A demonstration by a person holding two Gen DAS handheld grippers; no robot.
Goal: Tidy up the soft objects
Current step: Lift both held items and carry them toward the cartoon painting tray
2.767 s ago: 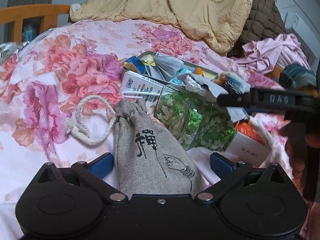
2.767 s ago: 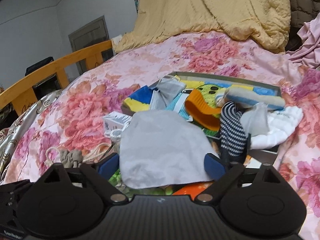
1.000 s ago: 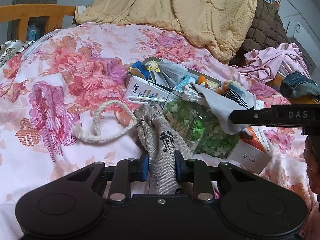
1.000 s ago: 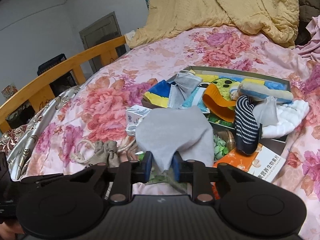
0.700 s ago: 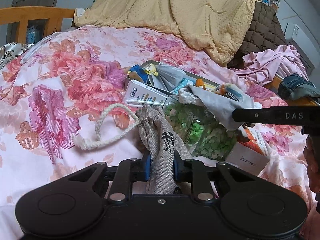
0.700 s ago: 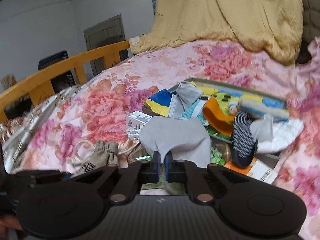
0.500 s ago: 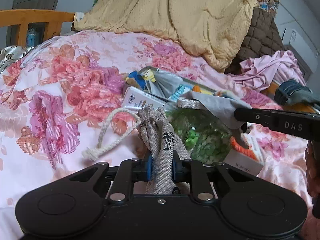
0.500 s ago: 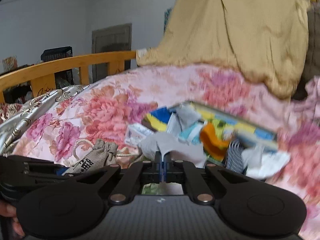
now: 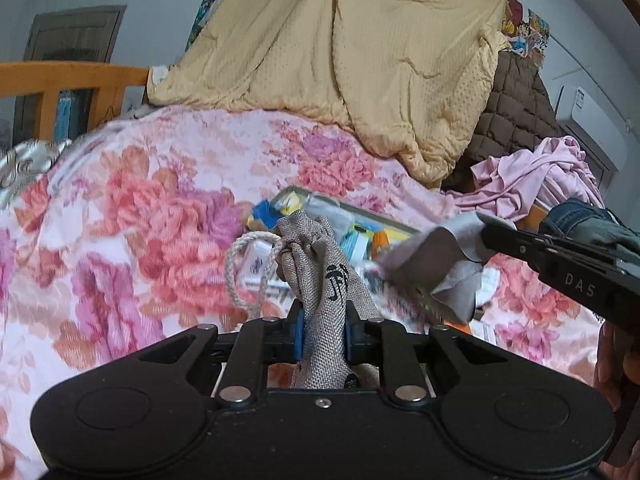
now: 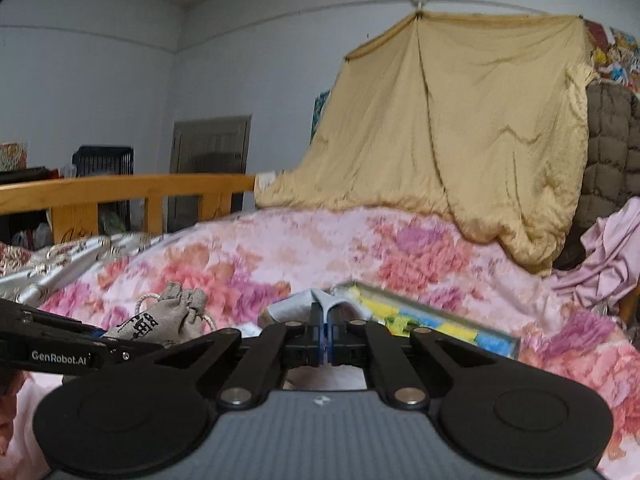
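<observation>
My left gripper [image 9: 322, 330] is shut on a grey burlap drawstring pouch [image 9: 326, 280] with black characters, held up off the floral bedspread [image 9: 140, 216]; its white cord [image 9: 244, 268] loops to the left. The same pouch [image 10: 168, 318] appears at lower left in the right wrist view. My right gripper [image 10: 325, 342] is shut on a thin grey cloth [image 10: 320, 304] lifted above the bed. In the left wrist view that cloth [image 9: 444, 264] hangs from the right gripper's black fingers [image 9: 520, 246] at the right.
An open flat box [image 10: 432, 312] of colourful soft items lies on the bed behind both grippers. A yellow quilt [image 9: 360, 60] hangs at the back, a brown quilted cover [image 9: 512, 120] and pink clothing [image 9: 532, 176] at right. A wooden bed rail [image 10: 120, 192] runs at left.
Both grippers closed, the left on the pouch and the right on the grey cloth, then rose off the bed. Both views tilted up, so the jar and boxes dropped out of sight.
</observation>
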